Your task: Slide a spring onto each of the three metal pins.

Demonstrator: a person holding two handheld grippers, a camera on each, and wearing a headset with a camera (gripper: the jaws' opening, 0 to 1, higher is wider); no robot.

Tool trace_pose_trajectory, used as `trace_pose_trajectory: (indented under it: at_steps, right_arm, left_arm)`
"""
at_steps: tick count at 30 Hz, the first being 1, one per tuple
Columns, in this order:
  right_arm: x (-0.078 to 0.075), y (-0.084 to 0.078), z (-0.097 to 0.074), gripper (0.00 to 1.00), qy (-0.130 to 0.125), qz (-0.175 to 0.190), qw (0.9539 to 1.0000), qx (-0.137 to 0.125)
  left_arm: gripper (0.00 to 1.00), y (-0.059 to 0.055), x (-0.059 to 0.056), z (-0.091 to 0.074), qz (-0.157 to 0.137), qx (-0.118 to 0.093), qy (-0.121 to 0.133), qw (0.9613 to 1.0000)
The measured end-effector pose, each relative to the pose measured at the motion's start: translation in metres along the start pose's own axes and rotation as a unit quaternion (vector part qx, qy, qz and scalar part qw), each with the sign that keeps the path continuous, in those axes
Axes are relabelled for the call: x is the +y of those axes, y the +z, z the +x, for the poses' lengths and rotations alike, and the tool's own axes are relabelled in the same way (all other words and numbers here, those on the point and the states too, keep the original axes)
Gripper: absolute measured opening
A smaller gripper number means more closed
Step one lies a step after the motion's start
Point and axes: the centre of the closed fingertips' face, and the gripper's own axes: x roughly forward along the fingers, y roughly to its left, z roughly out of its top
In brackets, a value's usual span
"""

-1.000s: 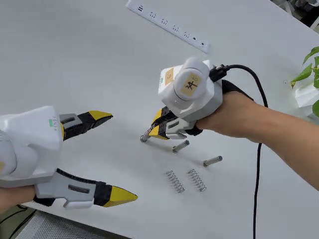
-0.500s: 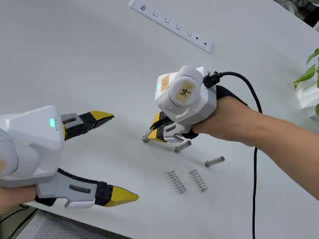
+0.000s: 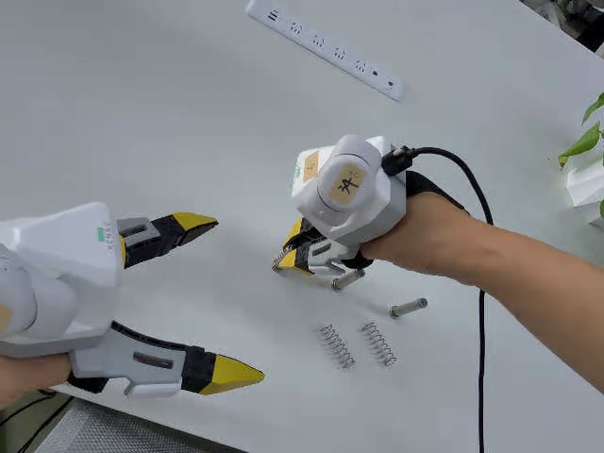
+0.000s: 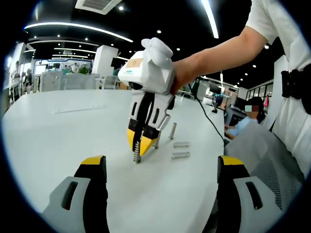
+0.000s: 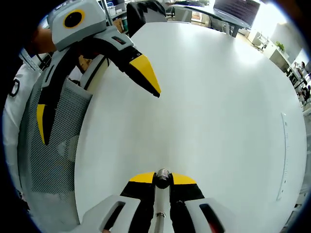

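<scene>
In the head view, the left tongs (image 3: 215, 298) are seen at the lower left of the frame, released, with the two yellow-tipped jaws spread wide above the white table (image 3: 142, 113). The right tongs (image 3: 289, 261) are held by a hand (image 3: 425, 231) at the centre and are clenched on a pin (image 3: 279, 264) whose lower end touches the table. A second pin (image 3: 347, 279) lies just right of the tongs and a third pin (image 3: 408, 307) lies further right. Two loose springs (image 3: 332, 345) lie side by side below them. A power strip (image 3: 326, 47) is seen at the top, and a plant (image 3: 587, 142) at the right edge.

In the left gripper view, the left tongs (image 4: 162, 160) are spread open at the bottom. At the centre, the right tongs (image 4: 143, 141) are pointed down, and the pin (image 4: 137, 153) is grasped between them, with a spring coiled around it. The loose springs (image 4: 181, 155) lie to its right.

In the right gripper view, the right tongs (image 5: 163, 178) are closed at the bottom around the pin (image 5: 163, 177). The left tongs (image 5: 97, 114) are seen open at the upper left.
</scene>
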Motion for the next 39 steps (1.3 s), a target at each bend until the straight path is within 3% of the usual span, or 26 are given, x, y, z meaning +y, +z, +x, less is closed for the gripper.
trace_pose_trajectory:
  at_steps: [21,30,39]
  right_arm:
    - [0.002,0.004,-0.005,0.12,-0.003,0.017,0.9997,-0.017]
    - [0.001,0.012,-0.024,0.26,-0.023,0.041,0.9974,-0.055]
    - [0.005,0.012,-0.056,0.41,-0.047,0.079,0.9883,-0.121]
  left_arm:
    - [0.94,0.001,-0.002,0.000,0.006,0.005,0.000,1.0000]
    - [0.95,0.000,-0.003,-0.002,0.016,0.018,-0.004,0.9997]
    - [0.95,0.003,-0.007,-0.004,0.030,0.035,-0.011,0.9989]
